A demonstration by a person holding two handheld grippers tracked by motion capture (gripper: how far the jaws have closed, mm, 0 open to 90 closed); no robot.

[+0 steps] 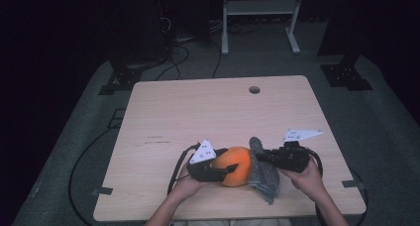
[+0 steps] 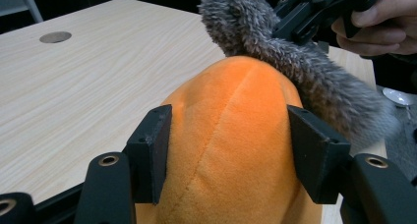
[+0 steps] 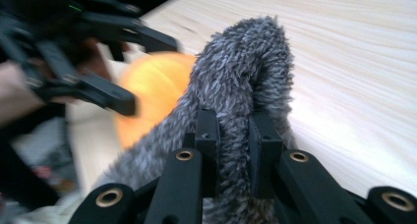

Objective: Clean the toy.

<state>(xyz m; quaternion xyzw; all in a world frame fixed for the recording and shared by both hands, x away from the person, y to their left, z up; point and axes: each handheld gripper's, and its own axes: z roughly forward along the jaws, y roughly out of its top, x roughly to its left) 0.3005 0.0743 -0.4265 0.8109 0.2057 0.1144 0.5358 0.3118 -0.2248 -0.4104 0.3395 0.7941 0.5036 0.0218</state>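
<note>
We've got the left gripper (image 2: pixel 228 150) clamped on the orange plush (image 2: pixel 231 150), right gripper (image 3: pixel 235 150) pinching the grey furry cloth (image 3: pixel 236 76) draped just right of it.

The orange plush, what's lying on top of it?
A grey fuzzy cloth drapes over the far side of the orange plush, pinched by the right gripper. The plush surface beneath the cloth is covered, so it cannot be seen.

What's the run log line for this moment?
left tool: shut on orange plush | right tool: shut on grey furry cloth | cloth touches plush
</note>
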